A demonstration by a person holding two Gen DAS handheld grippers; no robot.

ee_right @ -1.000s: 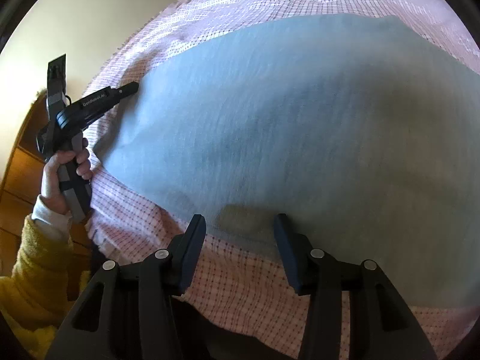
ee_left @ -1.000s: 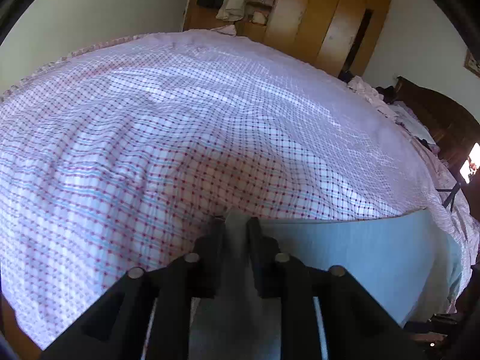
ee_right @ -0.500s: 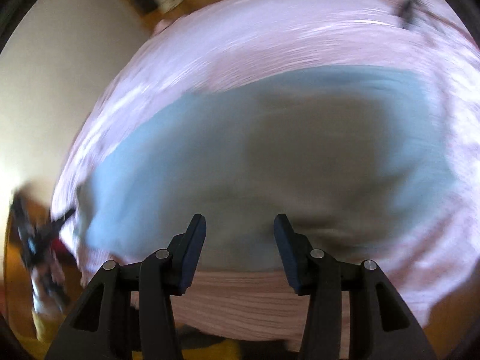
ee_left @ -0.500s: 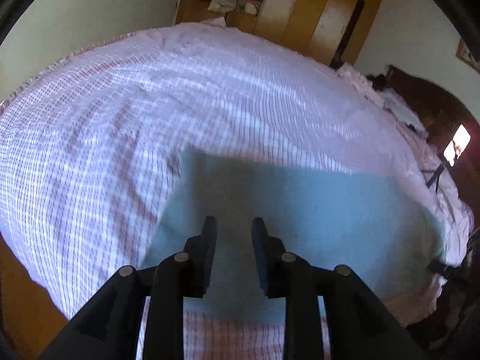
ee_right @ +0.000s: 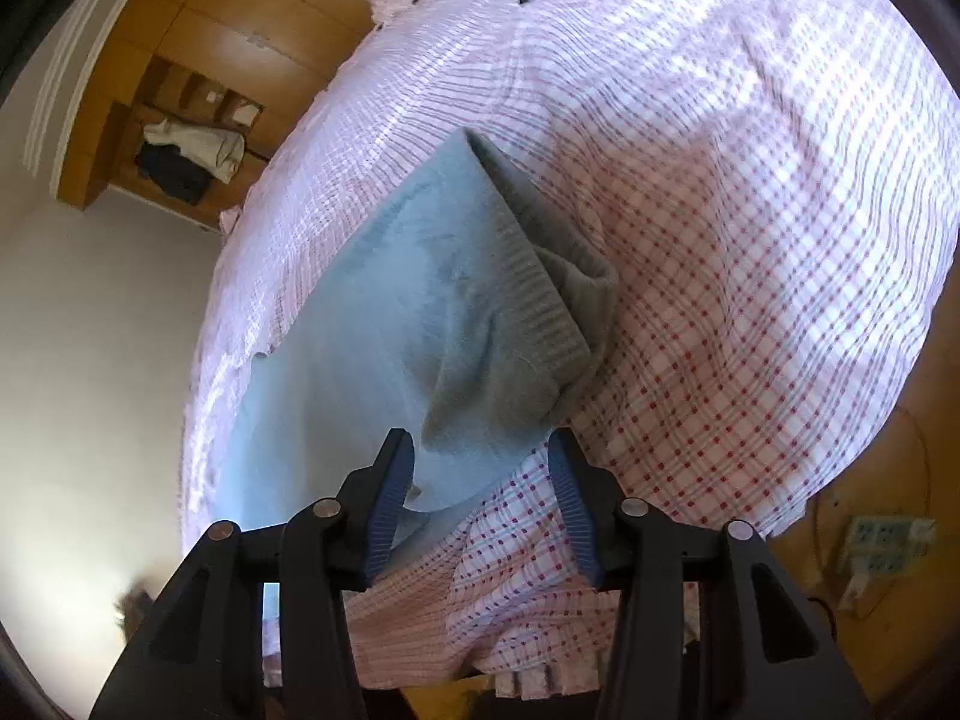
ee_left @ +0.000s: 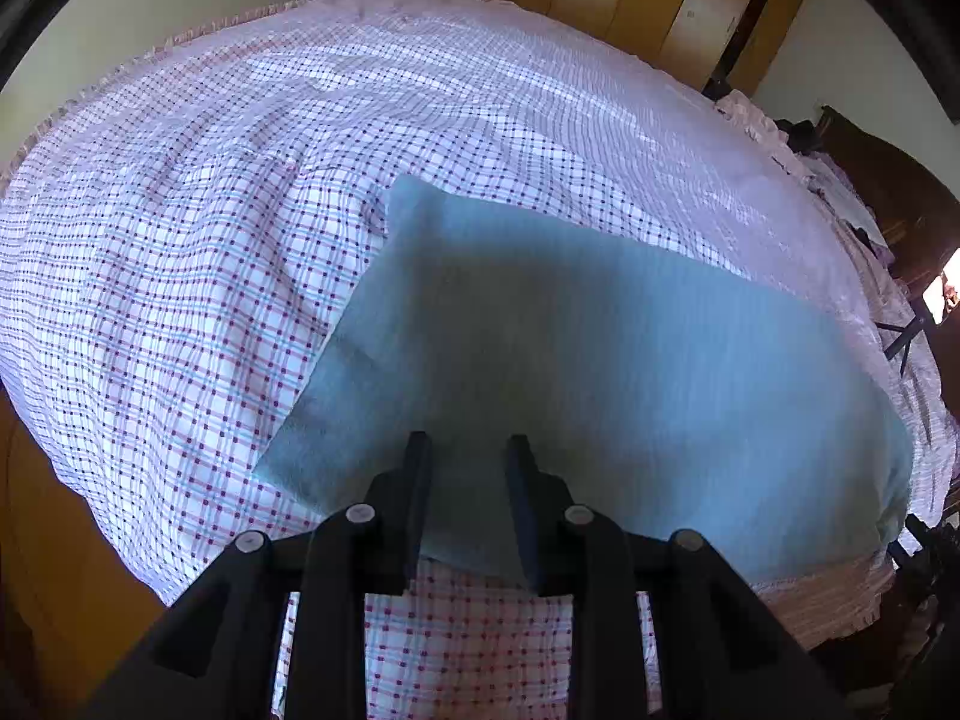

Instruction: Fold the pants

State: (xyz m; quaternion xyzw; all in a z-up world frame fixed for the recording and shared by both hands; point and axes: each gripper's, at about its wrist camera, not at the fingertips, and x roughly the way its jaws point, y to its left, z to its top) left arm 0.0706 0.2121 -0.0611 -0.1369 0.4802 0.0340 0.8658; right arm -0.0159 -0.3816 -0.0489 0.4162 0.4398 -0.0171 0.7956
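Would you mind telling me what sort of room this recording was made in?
Most likely a home bedroom. A wide bed with a pink checked cover fills both views, the light blue pants lie spread on it, and tall wooden wardrobe doors stand behind, with clothes piled on an open shelf.

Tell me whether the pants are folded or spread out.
Folded: the pants lie as a flat rectangle on the bed, with the ribbed waistband doubled over.

Daylight falls brightly across the far half of the bed [ee_left: 252, 192], washing its checked cover pale. A soft dark shadow lies on the pants [ee_left: 540, 324]. Both views are sharp, bending strongly toward black vignetted corners; the wall [ee_right: 90, 360] glares white.
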